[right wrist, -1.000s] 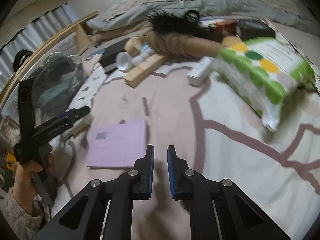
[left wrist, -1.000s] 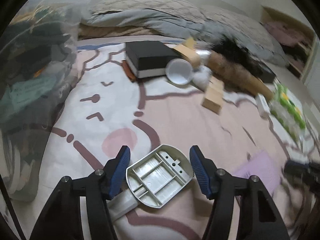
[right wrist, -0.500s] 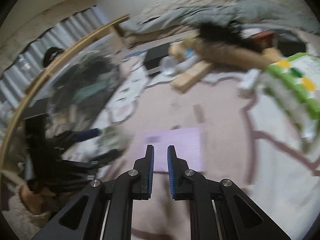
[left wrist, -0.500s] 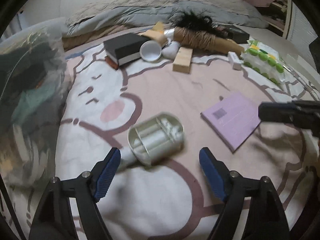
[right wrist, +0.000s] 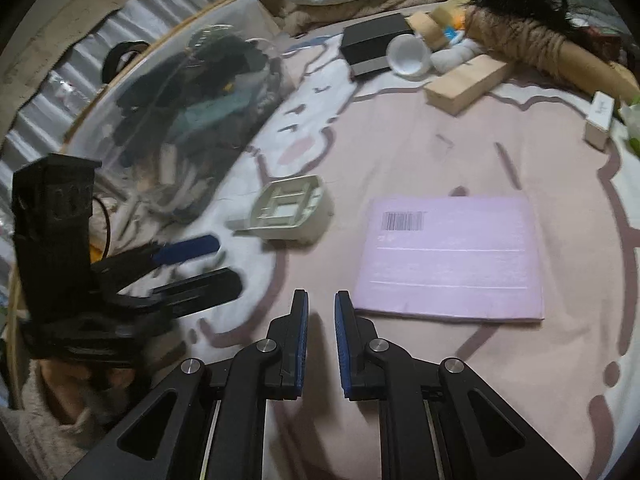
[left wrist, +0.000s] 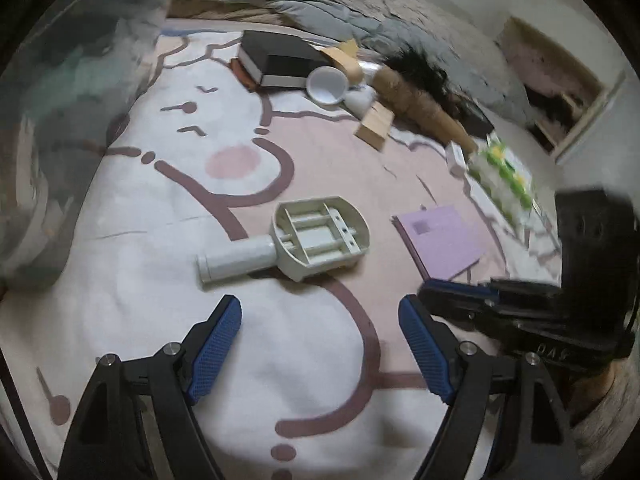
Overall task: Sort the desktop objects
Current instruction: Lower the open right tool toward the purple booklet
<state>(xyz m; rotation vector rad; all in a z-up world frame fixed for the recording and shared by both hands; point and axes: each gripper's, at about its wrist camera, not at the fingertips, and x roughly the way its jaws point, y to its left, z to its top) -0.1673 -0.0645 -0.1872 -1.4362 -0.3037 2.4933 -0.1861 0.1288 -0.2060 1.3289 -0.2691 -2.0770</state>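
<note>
A white plastic scoop-like tool with a round handle [left wrist: 316,236] lies loose on the cartoon-print sheet [left wrist: 280,360], just ahead of my left gripper [left wrist: 320,344]. That gripper stands open with nothing between its blue pads. A flat purple booklet with a barcode [right wrist: 452,256] lies just ahead and to the right of my right gripper [right wrist: 321,320], which is shut and holds nothing. In the right wrist view the white tool [right wrist: 288,208] sits left of the booklet, with the left gripper [right wrist: 216,264] below it. In the left wrist view the right gripper [left wrist: 436,294] reaches in from the right, beside the booklet [left wrist: 440,240].
At the far side lie a black box [left wrist: 280,60], a white cup [left wrist: 328,86], a wooden block [left wrist: 376,126] and a rope-wrapped roll with black hair [right wrist: 532,40]. A green-dotted packet [left wrist: 504,180] and a small white box [right wrist: 600,114] lie right. A clear bag of clothes [right wrist: 180,100] bounds the left.
My left gripper has opened, let go of the white tool and pulled back; the tool now lies on the sheet. My right gripper, still shut, has swung left, closer to the purple booklet.
</note>
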